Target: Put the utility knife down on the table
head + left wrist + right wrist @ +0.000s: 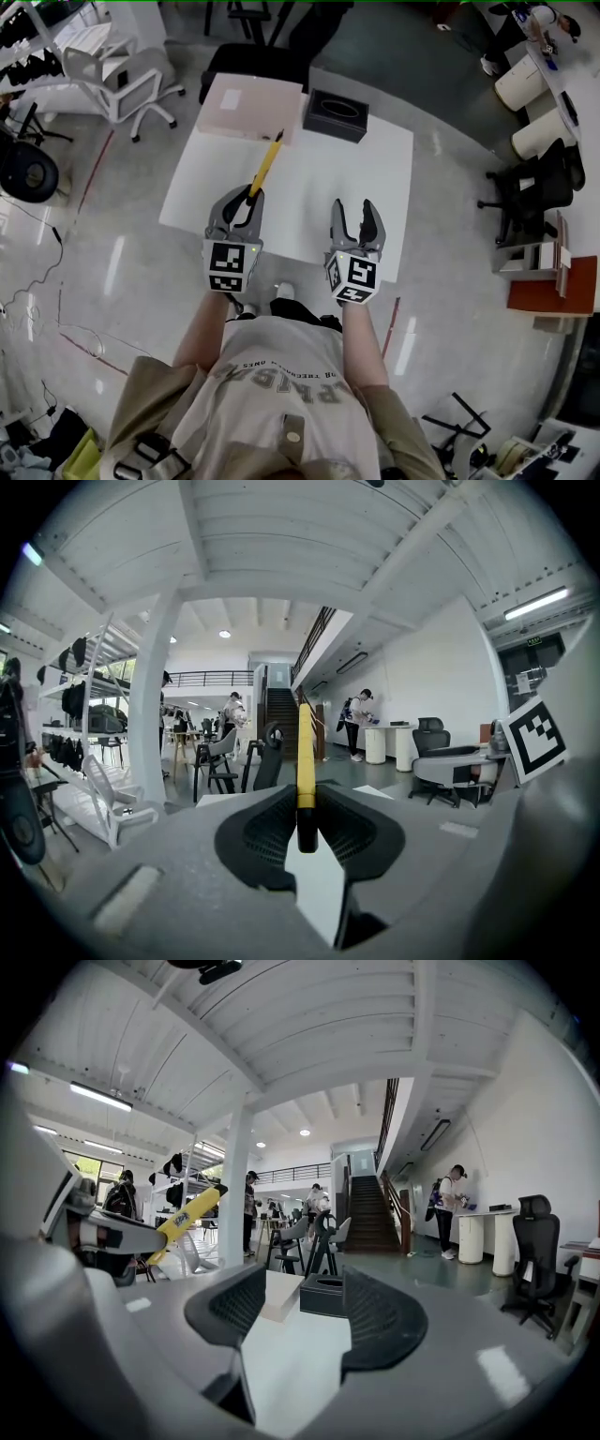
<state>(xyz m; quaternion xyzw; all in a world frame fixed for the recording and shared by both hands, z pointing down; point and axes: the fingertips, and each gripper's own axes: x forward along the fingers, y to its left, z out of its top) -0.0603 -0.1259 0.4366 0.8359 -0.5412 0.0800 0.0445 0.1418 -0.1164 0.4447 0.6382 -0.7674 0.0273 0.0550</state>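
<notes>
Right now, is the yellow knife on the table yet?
Not yet. Done: the left gripper has the yellow utility knife clamped between its jaws. In hand: the knife is held out over the white table, not lying on it. Left: lower it, lay it down, let go. The right gripper is open and empty.

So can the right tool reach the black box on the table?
Probably yes: the right tool is open and empty, and only bare table lies between it and the black box.
</notes>
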